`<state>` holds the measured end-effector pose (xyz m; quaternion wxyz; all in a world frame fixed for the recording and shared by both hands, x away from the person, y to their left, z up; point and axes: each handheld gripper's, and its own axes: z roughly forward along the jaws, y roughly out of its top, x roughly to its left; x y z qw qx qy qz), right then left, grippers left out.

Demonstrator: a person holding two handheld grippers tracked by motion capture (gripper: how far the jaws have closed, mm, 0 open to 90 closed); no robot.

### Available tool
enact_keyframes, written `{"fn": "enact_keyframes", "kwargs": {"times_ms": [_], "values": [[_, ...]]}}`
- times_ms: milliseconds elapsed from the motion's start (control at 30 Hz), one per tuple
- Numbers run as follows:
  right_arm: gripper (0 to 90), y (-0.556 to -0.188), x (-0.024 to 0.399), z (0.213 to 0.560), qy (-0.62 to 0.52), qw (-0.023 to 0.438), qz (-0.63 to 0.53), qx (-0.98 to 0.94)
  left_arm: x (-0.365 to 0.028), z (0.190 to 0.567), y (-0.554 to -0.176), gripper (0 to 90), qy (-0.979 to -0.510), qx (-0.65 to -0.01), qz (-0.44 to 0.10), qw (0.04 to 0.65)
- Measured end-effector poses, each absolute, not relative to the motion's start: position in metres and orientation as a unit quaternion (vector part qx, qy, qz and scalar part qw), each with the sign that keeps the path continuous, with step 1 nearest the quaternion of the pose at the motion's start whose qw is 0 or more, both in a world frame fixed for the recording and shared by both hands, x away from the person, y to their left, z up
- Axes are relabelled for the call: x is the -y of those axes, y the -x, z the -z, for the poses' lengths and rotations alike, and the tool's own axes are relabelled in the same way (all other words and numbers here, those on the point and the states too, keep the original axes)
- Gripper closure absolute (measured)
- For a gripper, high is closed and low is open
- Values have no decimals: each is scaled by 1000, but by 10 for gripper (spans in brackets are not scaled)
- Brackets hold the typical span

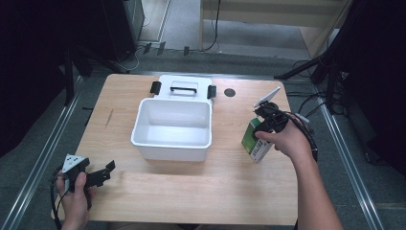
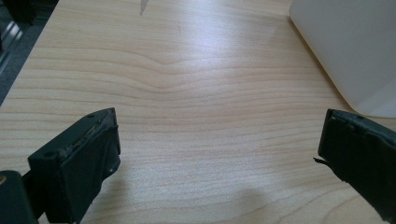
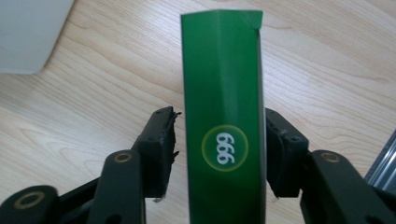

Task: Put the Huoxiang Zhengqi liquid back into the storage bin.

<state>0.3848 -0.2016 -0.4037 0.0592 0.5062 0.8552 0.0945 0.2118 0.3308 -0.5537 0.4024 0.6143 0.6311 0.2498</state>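
Observation:
A green and white carton (image 1: 253, 140) with a "999" roundel (image 3: 224, 147) is at the table's right side, tilted a little. My right gripper (image 1: 266, 120) comes at it from above, and its jaws press the carton's two sides, so it is shut on the carton (image 3: 222, 93). A white open bin (image 1: 172, 143) stands mid-table, its lid with a black handle (image 1: 183, 88) lying behind it. My left gripper (image 1: 106, 171) rests near the front left corner with its jaws wide apart over bare wood, the bin's corner (image 2: 345, 46) ahead to its right.
The wooden table (image 1: 201, 187) has a round cable hole (image 1: 230, 92) near its far edge. A small white flat object (image 1: 266, 97) sits propped behind the right gripper. Metal rails run along both sides of the table, with black stands and cables on the floor.

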Motion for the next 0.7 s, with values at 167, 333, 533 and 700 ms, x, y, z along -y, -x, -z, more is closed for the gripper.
{"fn": "enact_keyframes", "kwargs": {"times_ms": [167, 333, 533, 700], "values": [[560, -387, 197, 407, -500, 57, -73, -861, -331, 554, -212, 1, -614, -631, -249, 403], [640, -388, 197, 406, -475, 51, -65, -876, -331, 554, -212, 1, -614, -631, -249, 403], [643, -381, 192, 405, -396, 57, -52, -915, -331, 554, -212, 1, -615, -631, -249, 402], [643, -375, 188, 402, -342, 74, -61, -935, -331, 554, -212, 1, -615, -631, -249, 402]]}}
